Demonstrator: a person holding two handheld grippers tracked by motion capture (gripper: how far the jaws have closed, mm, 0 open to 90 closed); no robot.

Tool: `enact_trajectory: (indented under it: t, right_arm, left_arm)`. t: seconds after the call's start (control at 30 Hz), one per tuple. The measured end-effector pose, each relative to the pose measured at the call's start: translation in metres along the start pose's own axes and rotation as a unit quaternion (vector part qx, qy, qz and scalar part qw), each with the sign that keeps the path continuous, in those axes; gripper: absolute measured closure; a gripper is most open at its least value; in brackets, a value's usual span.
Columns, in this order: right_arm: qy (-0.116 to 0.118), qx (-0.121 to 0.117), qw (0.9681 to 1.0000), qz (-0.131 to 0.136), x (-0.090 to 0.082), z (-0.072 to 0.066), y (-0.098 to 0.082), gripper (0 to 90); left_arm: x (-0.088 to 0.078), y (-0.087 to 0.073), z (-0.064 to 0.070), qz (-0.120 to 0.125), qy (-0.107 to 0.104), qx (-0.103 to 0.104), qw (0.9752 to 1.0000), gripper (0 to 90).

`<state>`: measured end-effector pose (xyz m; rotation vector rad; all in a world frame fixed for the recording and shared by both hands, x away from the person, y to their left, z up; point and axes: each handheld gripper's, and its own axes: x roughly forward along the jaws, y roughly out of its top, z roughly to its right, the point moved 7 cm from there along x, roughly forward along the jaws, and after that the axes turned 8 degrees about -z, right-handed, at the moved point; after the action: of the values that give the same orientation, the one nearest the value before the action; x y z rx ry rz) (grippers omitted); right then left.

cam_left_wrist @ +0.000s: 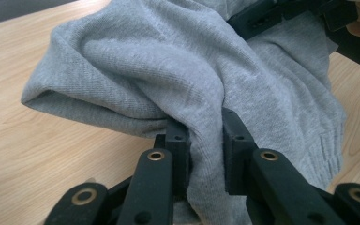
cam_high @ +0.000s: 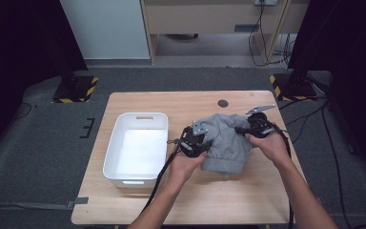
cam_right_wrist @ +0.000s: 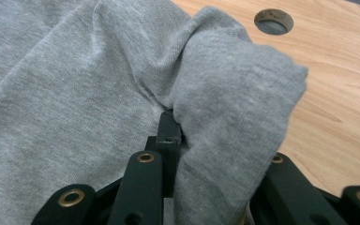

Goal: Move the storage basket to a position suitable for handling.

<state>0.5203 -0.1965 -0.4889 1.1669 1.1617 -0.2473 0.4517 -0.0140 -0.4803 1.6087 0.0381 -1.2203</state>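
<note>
I have the jaws of the left gripper (cam_left_wrist: pixel 205 140) and right gripper (cam_right_wrist: pixel 215 140) pinched on opposite folds of the grey sweater (cam_high: pixel 226 138), bunched above the counter (cam_high: pixel 138 102), presumably to drop it into the white bin (cam_high: pixel 124 125) beside it.

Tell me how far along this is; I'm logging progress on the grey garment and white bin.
Done: both grippers have gripped the grey garment, the left gripper and right gripper each clamped on a fold of cloth. In hand: the garment is bunched between them, its lower hem on the table. Left: probably moving it into the white bin, which holds nothing yet.
</note>
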Motion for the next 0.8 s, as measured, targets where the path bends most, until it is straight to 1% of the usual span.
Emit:
enact_trajectory:
  t: [0.2, 0.37, 0.53, 0.7, 0.8]
  right_arm:
    - [0.004, -0.001, 0.9999, 0.01, -0.008, -0.005, 0.01, 72.3]
    - [0.012, -0.002, 0.9998, 0.013, -0.011, -0.011, 0.017, 72.3]
    - [0.016, -0.009, 0.9997, 0.016, -0.016, -0.017, 0.026, 72.3]
    - [0.022, -0.014, 0.9995, 0.02, -0.022, -0.026, 0.035, 72.3]
    - [0.025, -0.021, 0.9991, 0.026, -0.025, -0.031, 0.04, 72.3]
  left_arm:
    - [-0.013, 0.004, -0.003, 0.006, 0.004, 0.003, 1.0, 76.3]
    - [-0.023, 0.006, -0.007, 0.011, -0.001, -0.002, 0.9999, 76.3]
    - [-0.035, 0.008, -0.009, 0.015, 0.002, 0.005, 0.9999, 76.3]
    - [-0.046, 0.009, -0.018, 0.017, 0.004, 0.001, 0.9999, 76.4]
    - [-0.052, 0.009, -0.023, 0.021, 0.003, -0.003, 0.9998, 76.4]
